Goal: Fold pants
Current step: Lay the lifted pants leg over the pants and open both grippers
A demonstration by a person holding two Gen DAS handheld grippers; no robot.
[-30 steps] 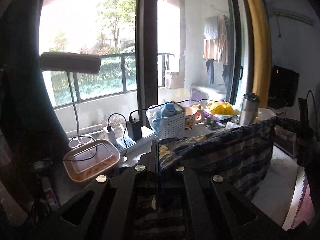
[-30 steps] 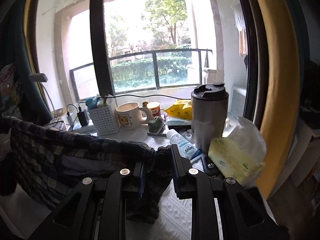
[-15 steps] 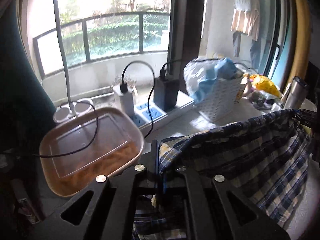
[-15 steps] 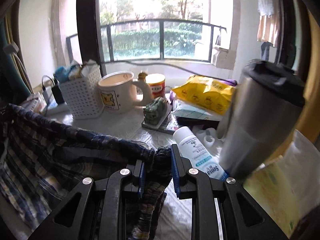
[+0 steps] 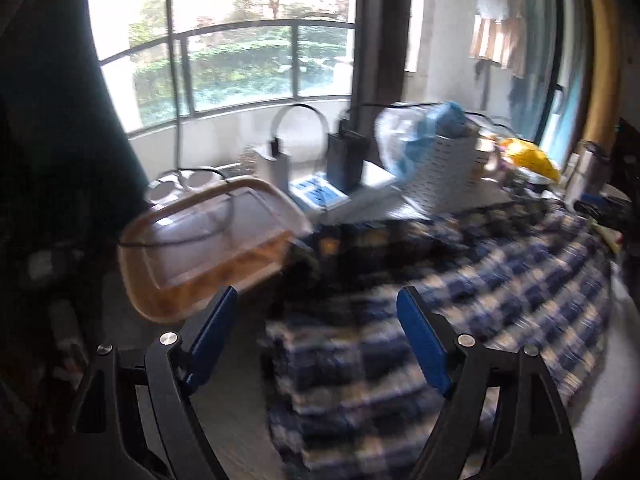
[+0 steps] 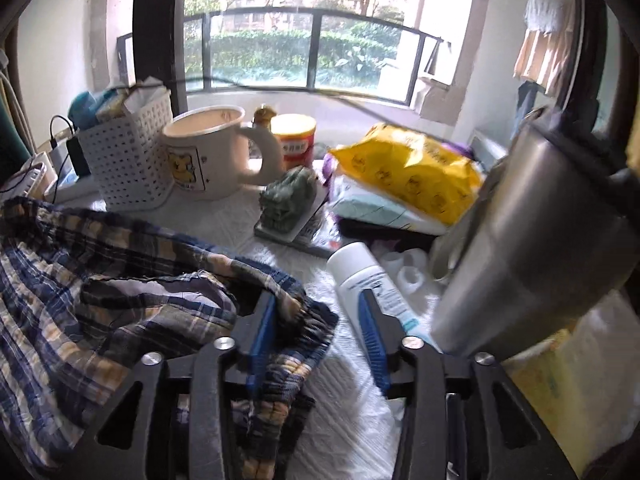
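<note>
The blue and cream plaid pants (image 5: 460, 304) lie spread over the table, blurred in the left wrist view. My left gripper (image 5: 316, 300) hovers over their near-left corner with its jaws opening wide; the cloth lies beneath them, no longer pinched. In the right wrist view the pants (image 6: 120, 300) are bunched at the left, with the waistband lying slack between the blue pads. My right gripper (image 6: 318, 300) has its jaws opening too, and the right pad stands clear of the fabric.
A clear lidded food container (image 5: 208, 256), chargers on a power strip (image 5: 320, 192) and a white basket (image 5: 436, 168) stand behind the pants. Close on the right are a cream mug (image 6: 204, 152), a white tube (image 6: 372, 280), a steel tumbler (image 6: 532, 248) and a yellow bag (image 6: 408, 168).
Both grippers held the stretched waistband up, then sank toward the table. Now both have let go, and the pants have dropped onto the tabletop.
</note>
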